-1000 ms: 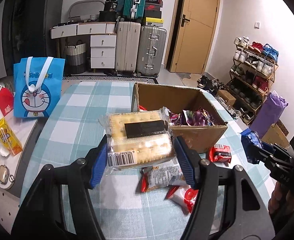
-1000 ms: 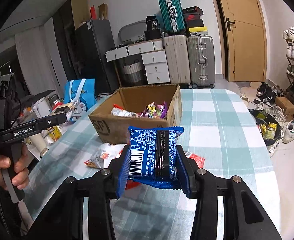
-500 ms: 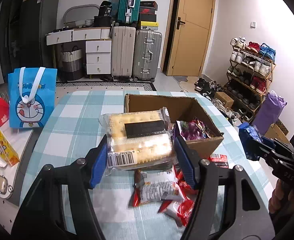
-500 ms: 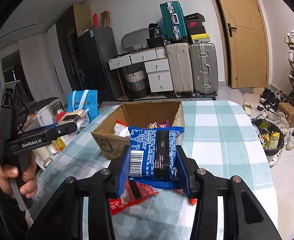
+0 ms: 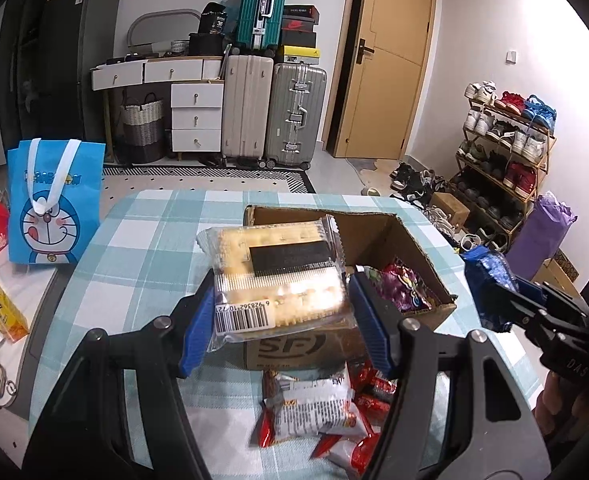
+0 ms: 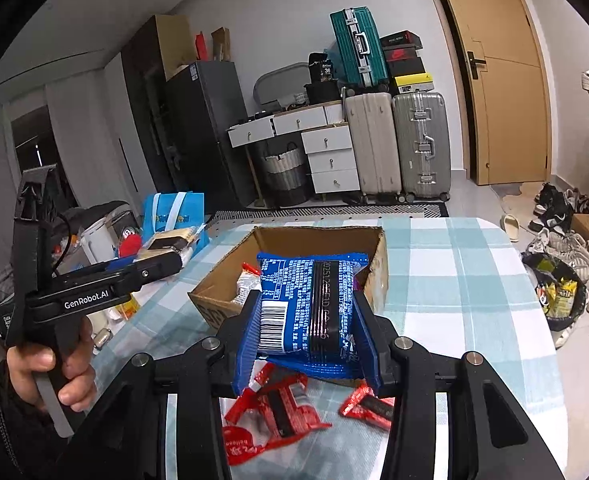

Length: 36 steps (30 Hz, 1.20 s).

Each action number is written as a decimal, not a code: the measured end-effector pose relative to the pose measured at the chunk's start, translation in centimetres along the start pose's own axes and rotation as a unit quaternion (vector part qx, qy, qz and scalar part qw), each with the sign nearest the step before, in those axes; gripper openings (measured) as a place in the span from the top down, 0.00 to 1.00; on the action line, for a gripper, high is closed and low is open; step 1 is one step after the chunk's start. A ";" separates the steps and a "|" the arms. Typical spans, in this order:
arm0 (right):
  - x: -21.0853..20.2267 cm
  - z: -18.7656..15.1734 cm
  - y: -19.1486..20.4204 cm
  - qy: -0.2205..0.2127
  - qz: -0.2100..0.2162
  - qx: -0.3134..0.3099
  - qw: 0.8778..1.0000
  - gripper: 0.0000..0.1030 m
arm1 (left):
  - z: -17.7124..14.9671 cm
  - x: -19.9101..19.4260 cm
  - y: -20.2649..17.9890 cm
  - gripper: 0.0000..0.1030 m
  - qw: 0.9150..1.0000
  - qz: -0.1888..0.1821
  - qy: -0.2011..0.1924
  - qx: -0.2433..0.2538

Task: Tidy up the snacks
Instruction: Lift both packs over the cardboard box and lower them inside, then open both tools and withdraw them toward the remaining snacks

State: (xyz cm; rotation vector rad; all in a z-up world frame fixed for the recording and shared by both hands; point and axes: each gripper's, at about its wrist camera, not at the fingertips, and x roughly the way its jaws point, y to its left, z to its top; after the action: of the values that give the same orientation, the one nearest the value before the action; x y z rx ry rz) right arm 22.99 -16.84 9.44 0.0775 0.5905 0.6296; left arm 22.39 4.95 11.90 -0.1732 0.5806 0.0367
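Note:
My left gripper is shut on a clear pack of pale crackers and holds it above the near left corner of an open cardboard box. My right gripper is shut on a blue snack pack and holds it above the table in front of the same box. The box holds several snack packs. Loose red and white snack packs lie on the checked tablecloth in front of the box, also in the right wrist view.
A blue cartoon bag stands at the table's far left edge. A yellow carton lies on a side surface left of the table. Suitcases, drawers, a door and a shoe rack stand beyond the table.
Both grippers have risen and drawn back from the box while keeping their packs. More loose red packs now show under each gripper.

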 end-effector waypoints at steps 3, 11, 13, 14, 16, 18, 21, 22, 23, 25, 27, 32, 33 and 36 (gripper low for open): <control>0.8 0.4 0.4 0.002 -0.001 -0.004 1.000 0.58 | 0.4 0.8 0.0 0.40 1.000 -0.005 0.000 0.003; 3.5 1.3 0.4 0.010 -0.002 0.003 1.000 0.58 | 1.3 3.6 0.1 0.40 1.000 -0.010 0.006 0.008; 4.0 1.5 0.2 0.010 -0.005 0.005 1.000 0.58 | 1.5 4.4 0.2 0.40 1.000 -0.011 0.010 0.007; 4.3 1.6 0.1 0.009 -0.006 0.006 1.000 0.58 | 1.5 5.0 0.2 0.40 1.000 -0.008 0.012 0.007; 5.0 1.8 -0.2 0.013 -0.001 0.014 1.000 0.58 | 1.5 5.9 0.2 0.40 1.000 -0.003 0.016 0.010; 5.7 1.8 -0.6 0.020 0.001 0.029 0.999 0.58 | 1.5 6.7 0.3 0.40 1.000 -0.005 0.020 0.010; 6.7 1.9 -1.2 0.024 0.001 0.039 0.999 0.58 | 1.4 8.0 0.1 0.40 1.000 -0.006 0.028 0.012; 7.0 2.0 -1.3 0.025 0.000 0.038 0.999 0.58 | 1.4 8.2 0.0 0.40 0.999 -0.006 0.029 0.013; 7.3 2.1 -1.2 0.026 -0.001 0.034 0.999 0.58 | 1.4 8.5 -0.1 0.40 0.999 -0.005 0.030 0.017; 7.9 2.2 -1.2 0.028 -0.002 0.029 0.999 0.58 | 1.4 8.9 -0.4 0.40 0.999 -0.005 0.030 0.024; 8.5 2.2 -1.0 0.031 -0.008 0.022 0.999 0.58 | 1.5 9.6 -0.5 0.40 0.999 -0.007 0.032 0.027; 9.9 2.7 -1.5 0.032 -0.020 0.020 0.999 0.58 | 1.6 11.3 -0.6 0.40 0.999 -0.012 0.040 0.026; 10.0 2.7 -1.6 0.031 -0.024 0.017 0.999 0.58 | 1.6 11.6 -0.6 0.40 0.999 -0.013 0.040 0.027; 10.5 2.9 -1.6 0.033 -0.033 0.010 0.999 0.58 | 1.4 12.2 -0.5 0.40 0.999 -0.014 0.042 0.025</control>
State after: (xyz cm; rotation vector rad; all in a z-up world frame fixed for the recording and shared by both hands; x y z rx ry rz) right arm 32.24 -11.83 6.23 0.0557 0.6607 0.5640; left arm 33.37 4.52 6.39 -0.1345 0.6622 -0.0128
